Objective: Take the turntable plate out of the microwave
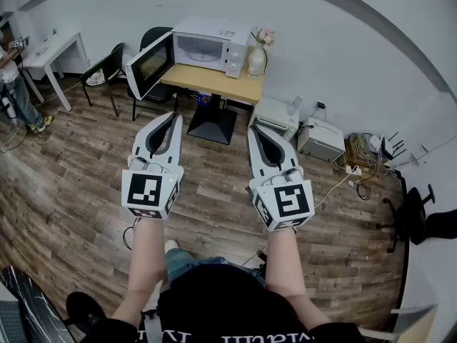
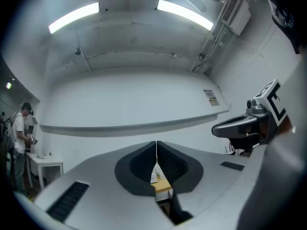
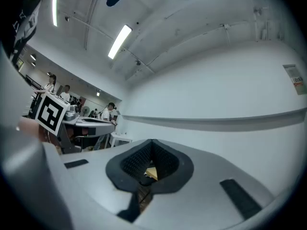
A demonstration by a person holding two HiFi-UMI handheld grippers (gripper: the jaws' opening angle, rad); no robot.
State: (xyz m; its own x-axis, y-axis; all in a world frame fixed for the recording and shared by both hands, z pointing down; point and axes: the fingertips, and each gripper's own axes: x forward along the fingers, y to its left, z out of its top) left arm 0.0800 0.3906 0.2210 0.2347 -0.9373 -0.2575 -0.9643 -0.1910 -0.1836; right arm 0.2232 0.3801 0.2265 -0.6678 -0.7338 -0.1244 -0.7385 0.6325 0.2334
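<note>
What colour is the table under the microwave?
Table: light wood top, black base; head view shows it best.

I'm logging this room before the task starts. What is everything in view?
microwave: one, white, door open, on the desk
desk: one, wooden top, against the wall
vase: one, white, with flowers, right of the microwave
chairs: two, black, left of the desk
side table: one, white, far left
boxy machines: two, white, floor right of the desk
office chair: one, black, far right
person: one, left edge
left gripper: one, grey, shut, empty
right gripper: one, grey, shut, empty
</note>
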